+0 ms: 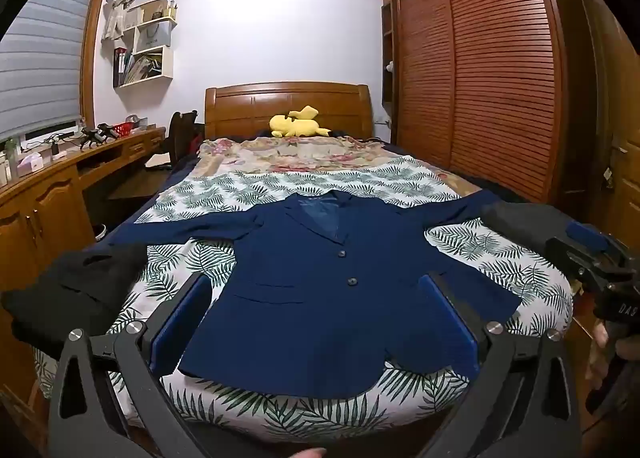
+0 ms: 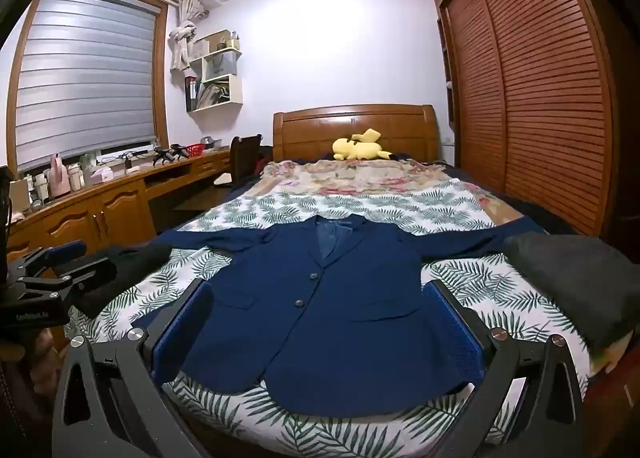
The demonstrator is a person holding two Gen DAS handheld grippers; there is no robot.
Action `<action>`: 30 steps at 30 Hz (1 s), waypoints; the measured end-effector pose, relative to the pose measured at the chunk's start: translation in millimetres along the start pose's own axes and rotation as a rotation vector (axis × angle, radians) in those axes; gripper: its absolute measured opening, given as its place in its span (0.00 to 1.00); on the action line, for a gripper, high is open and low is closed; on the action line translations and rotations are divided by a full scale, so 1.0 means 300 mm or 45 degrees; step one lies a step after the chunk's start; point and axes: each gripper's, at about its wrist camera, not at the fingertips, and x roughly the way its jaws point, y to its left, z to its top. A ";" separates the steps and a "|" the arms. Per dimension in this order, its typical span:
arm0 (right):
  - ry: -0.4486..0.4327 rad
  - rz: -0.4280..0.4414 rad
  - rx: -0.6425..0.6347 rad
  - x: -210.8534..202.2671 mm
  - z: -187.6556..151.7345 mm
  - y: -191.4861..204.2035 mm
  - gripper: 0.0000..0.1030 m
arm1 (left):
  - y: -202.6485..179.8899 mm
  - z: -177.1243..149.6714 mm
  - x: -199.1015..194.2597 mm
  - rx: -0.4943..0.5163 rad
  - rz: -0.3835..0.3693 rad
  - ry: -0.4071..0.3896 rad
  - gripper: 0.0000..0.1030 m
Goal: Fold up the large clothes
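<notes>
So the navy blazer (image 1: 320, 290) is laid out flat, front up and buttoned, on the leaf-print sheet (image 1: 248, 185) at the foot end of the bed. Collar points to 12 o'clock toward the headboard (image 1: 286, 103), hem at 6, one sleeve stretched out to 9 and the other to 3. Both tools are just hovering short of the hem: the left gripper (image 1: 316, 322) has its jaws spread as wide as they go with nothing between them, and the right gripper (image 2: 316, 322) is the same, wide apart and empty. There's a black garment (image 1: 76, 290) bunched up near the 9 o'clock sleeve end and a dark grey folded pile (image 2: 576, 278) over by the 3 o'clock one, so not much spare room at the sides. My guess on handling: it's a soft but structured jacket, heavier than a shirt, shoulders and lapels a bit stiff, probably a slick lining, so it'll drape and slide if you pinch only one layer. I'd take a sleeve near the cuff and fold it across the chest first, or pinch both layers at the hem corners around 5 and 7 o'clock.
</notes>
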 end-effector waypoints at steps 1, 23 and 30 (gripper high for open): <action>0.000 0.001 0.000 0.000 0.000 0.000 1.00 | -0.001 -0.002 -0.004 0.006 0.003 -0.021 1.00; -0.008 -0.003 0.002 -0.006 -0.005 0.003 1.00 | -0.010 0.010 -0.040 -0.004 0.014 -0.053 1.00; -0.010 -0.001 0.005 -0.004 -0.009 0.003 1.00 | -0.012 0.008 -0.044 0.002 0.014 -0.060 1.00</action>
